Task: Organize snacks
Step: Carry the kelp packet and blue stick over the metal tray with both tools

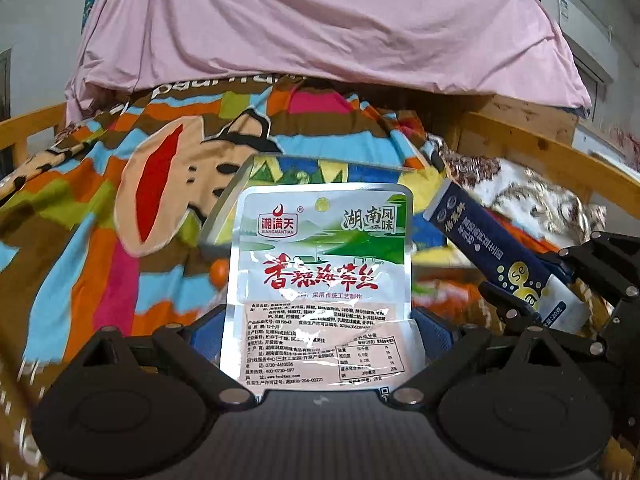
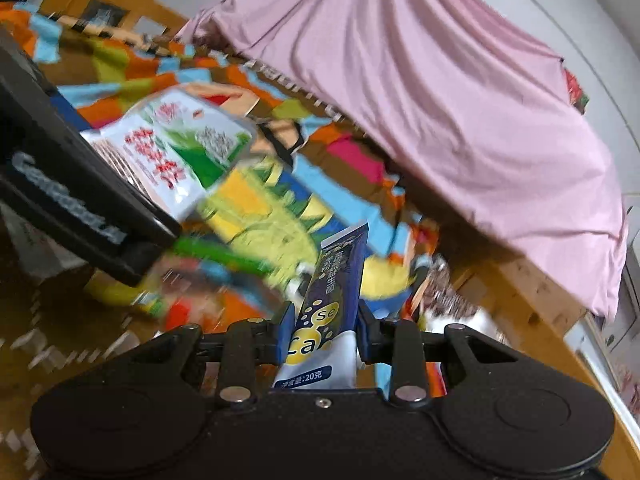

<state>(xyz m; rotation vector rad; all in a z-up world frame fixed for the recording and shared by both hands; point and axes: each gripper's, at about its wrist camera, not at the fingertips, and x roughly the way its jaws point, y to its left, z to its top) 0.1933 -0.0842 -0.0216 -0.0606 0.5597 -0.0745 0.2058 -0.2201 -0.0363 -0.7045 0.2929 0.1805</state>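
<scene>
My left gripper (image 1: 320, 332) is shut on a white and green seaweed snack packet (image 1: 320, 280), held upright above a colourful blanket (image 1: 100, 208). The packet also shows in the right wrist view (image 2: 176, 152), with the left gripper body (image 2: 72, 200) at the left. My right gripper (image 2: 326, 328) is shut on a dark blue stick sachet (image 2: 336, 292) marked "Ca" and "Se". The sachet (image 1: 492, 248) and right gripper (image 1: 556, 300) also show at the right of the left wrist view, close beside the packet.
A pink sheet (image 1: 320, 32) hangs over the far side of the bed. A wooden bed rail (image 1: 540, 152) runs along the right. More blurred snack packets (image 2: 192, 280) lie on the blanket below the grippers. A woven surface (image 2: 48, 320) is at the lower left.
</scene>
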